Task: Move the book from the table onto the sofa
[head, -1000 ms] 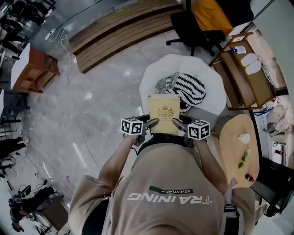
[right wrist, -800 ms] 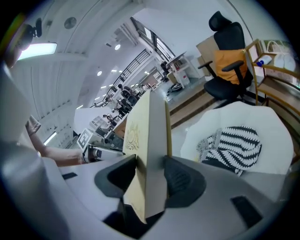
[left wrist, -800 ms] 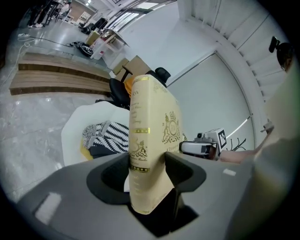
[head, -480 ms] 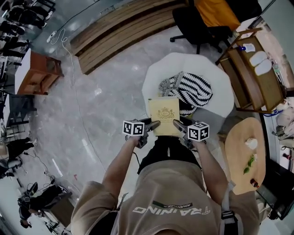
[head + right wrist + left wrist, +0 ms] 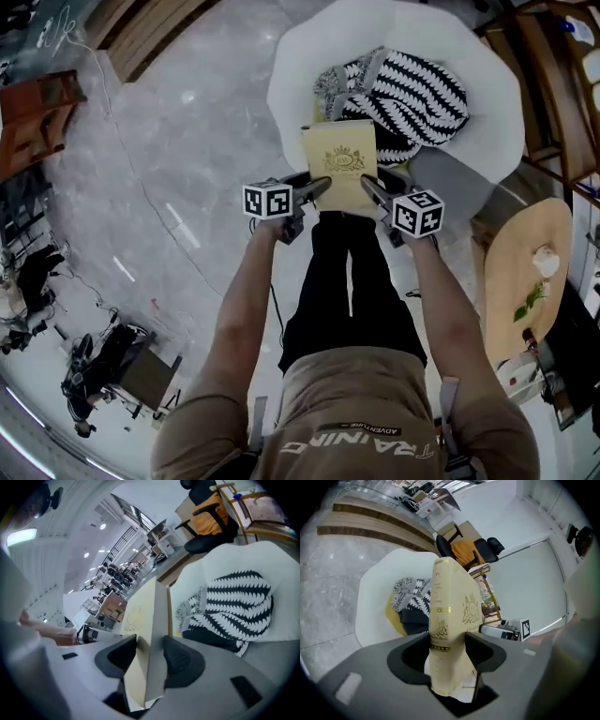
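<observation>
A cream book (image 5: 342,161) with a gold crest is held level between my two grippers, above the front edge of the white sofa (image 5: 300,84). My left gripper (image 5: 319,187) is shut on the book's spine edge (image 5: 449,616), its fingers (image 5: 480,651) pressing both covers. From the other side my right gripper (image 5: 372,190) is shut on the book's open edge (image 5: 146,620), and its jaws have just been closing slightly on it. A black-and-white striped cushion (image 5: 412,94) lies on the sofa seat just beyond the book.
A round wooden side table (image 5: 534,272) with small items stands at the right. A wooden rack (image 5: 562,84) is behind the sofa, and a black office chair (image 5: 490,548) beyond it. Grey marble floor (image 5: 169,187) spreads to the left. My legs are right below the book.
Both grippers have come down together with the book toward the sofa. The person has bent forward, and the sofa and cushion now show larger and closer.
</observation>
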